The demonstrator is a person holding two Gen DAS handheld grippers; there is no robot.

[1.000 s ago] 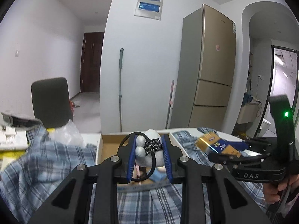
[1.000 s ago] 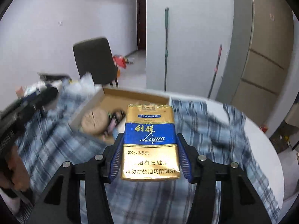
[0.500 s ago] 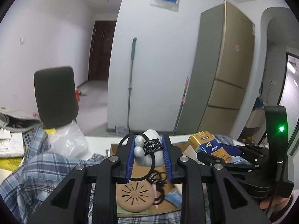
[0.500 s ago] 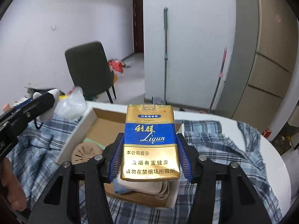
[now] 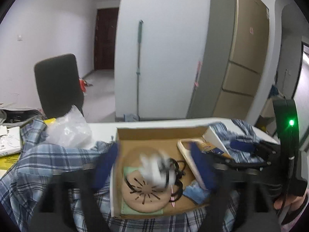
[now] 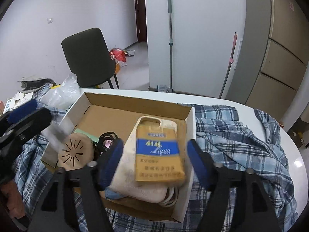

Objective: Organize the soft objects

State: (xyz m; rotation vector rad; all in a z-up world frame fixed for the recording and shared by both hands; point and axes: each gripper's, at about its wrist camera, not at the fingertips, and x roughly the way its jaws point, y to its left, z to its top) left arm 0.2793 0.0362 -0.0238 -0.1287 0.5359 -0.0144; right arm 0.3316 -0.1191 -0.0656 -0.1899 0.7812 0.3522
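**Both Grippers Let Go Over the Box**

Over the cardboard box (image 6: 135,114) on the cloth-covered tabletop (image 6: 251,112), both tools have just released their loads. A second ago the right gripper (image 6: 154,162) clamped a gold-and-blue cigarette pack (image 6: 159,154); now its jaws are spread wide and the pack, blurred, lies between them without touching either pad, on a cream pouch (image 6: 135,174) inside the box. The left gripper (image 5: 154,166), which half a second ago pinched a small white toy (image 5: 154,168) looped with a black hair tie, now also shows its jaws spread, the toy a white blur above the tan disc (image 5: 144,189) at the box's left end. Whether the toy has landed or is still falling cannot be told from the blur.

Judged from this, two more items are in the box and both tools are free for the next pick.

Each gripper hangs low at the near edge of the box, pointed forward and slightly down, left tool at the left end, right tool at the right. The plaid cloth (image 6: 231,145) lies bunched around the box.
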